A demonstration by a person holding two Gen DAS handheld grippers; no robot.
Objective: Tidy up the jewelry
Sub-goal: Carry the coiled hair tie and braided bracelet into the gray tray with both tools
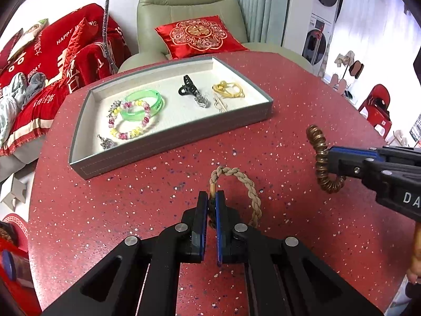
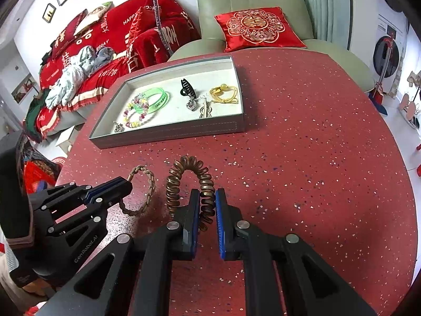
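My left gripper [image 1: 211, 197] is shut on a beige braided bracelet [image 1: 247, 184], whose loop curves up and to the right just above the red table. From the right wrist view the same bracelet [image 2: 150, 187] hangs from the left gripper [image 2: 127, 183]. My right gripper [image 2: 207, 197] is shut on a bronze coil hair tie [image 2: 184, 168], which arches up and to the left of its fingers. In the left wrist view that coil [image 1: 319, 155] sticks out of the right gripper [image 1: 330, 160]. The grey jewelry tray [image 1: 263, 108] lies beyond both grippers.
The tray [image 2: 236, 126] holds a green bangle [image 2: 155, 98], a beaded bracelet [image 2: 135, 117], a black claw clip [image 2: 187, 88], a yellow cord piece [image 2: 225, 93] and small silver items. An armchair with a red cushion [image 2: 256, 27] stands behind the speckled red table [image 2: 315, 144].
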